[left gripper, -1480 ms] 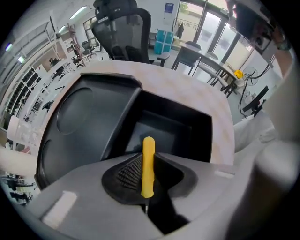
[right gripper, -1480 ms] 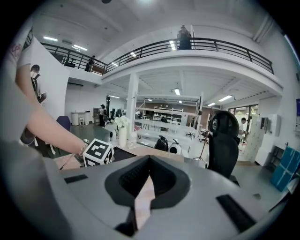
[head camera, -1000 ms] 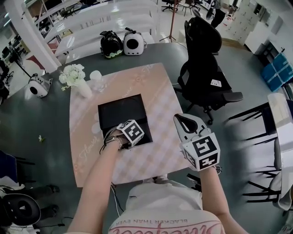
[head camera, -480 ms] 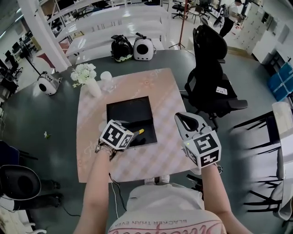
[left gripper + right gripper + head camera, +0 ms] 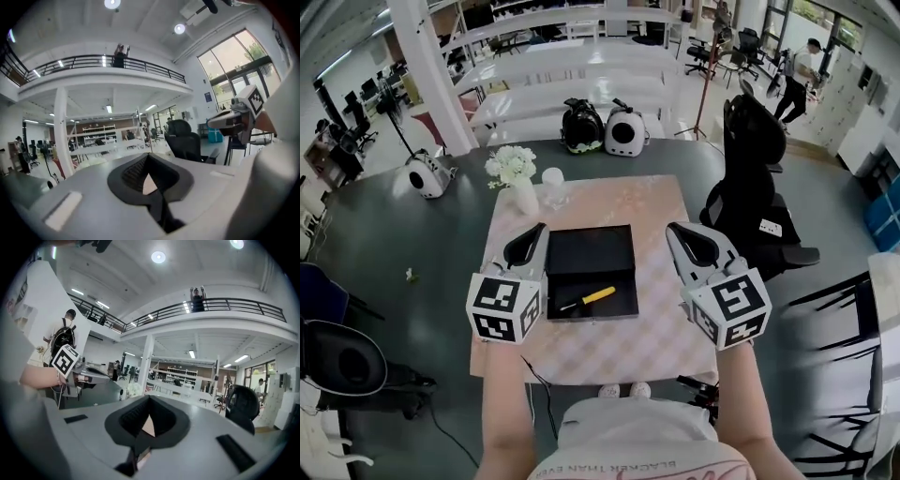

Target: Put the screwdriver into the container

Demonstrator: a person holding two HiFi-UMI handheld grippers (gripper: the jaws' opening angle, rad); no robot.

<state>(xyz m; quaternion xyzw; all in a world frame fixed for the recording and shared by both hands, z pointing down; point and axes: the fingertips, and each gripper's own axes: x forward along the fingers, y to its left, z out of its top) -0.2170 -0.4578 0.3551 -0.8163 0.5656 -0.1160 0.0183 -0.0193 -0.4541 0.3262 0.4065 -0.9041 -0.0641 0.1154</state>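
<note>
A screwdriver with a yellow handle lies inside the shallow black container, near its front edge. My left gripper is held up beside the container's left side, clear of it. Its jaws are shut, pressed together with nothing between them, as the left gripper view confirms. My right gripper hovers at the container's right side, also shut and empty. Both gripper views look out level over the hall, not at the table.
The container sits on a pink checked cloth over a dark round table. A vase of white flowers and a white cup stand behind it. Two helmet-like bags sit further back. A black office chair stands at the right.
My left gripper drew back out of the container to its left and its jaws closed; the screwdriver stayed lying inside. The head view lifted, showing more of the hall.
</note>
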